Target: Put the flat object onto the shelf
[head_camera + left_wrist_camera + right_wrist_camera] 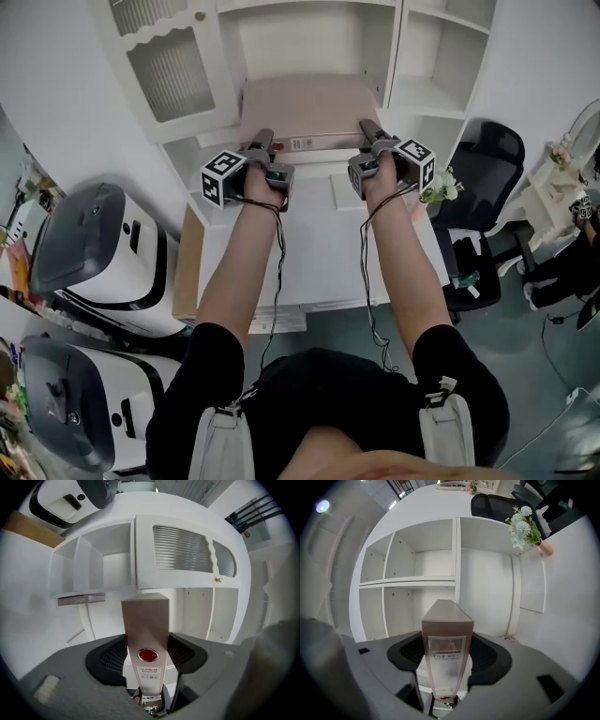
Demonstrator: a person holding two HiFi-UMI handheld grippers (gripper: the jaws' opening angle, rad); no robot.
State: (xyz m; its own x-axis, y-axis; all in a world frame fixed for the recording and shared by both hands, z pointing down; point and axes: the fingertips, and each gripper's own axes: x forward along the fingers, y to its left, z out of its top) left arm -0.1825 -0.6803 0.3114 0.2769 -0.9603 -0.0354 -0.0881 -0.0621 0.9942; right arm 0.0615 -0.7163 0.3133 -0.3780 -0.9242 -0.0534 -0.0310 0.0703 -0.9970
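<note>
Each clamped on one end of the file box (307, 111), the left gripper (263, 148) and right gripper (374, 141) should hold it level — sliding it squarely into the open shelf (300, 42) bay.

A black short-sleeved top (328, 389) and pale grey shoulder straps (222, 441) show at 6 o'clock in the head view. Thin black cables (279, 253) run along both forearms from the dark grey left tongs (265, 141) and right tongs (370, 128), each bearing a white cube (223, 176) with black square markers.
</note>
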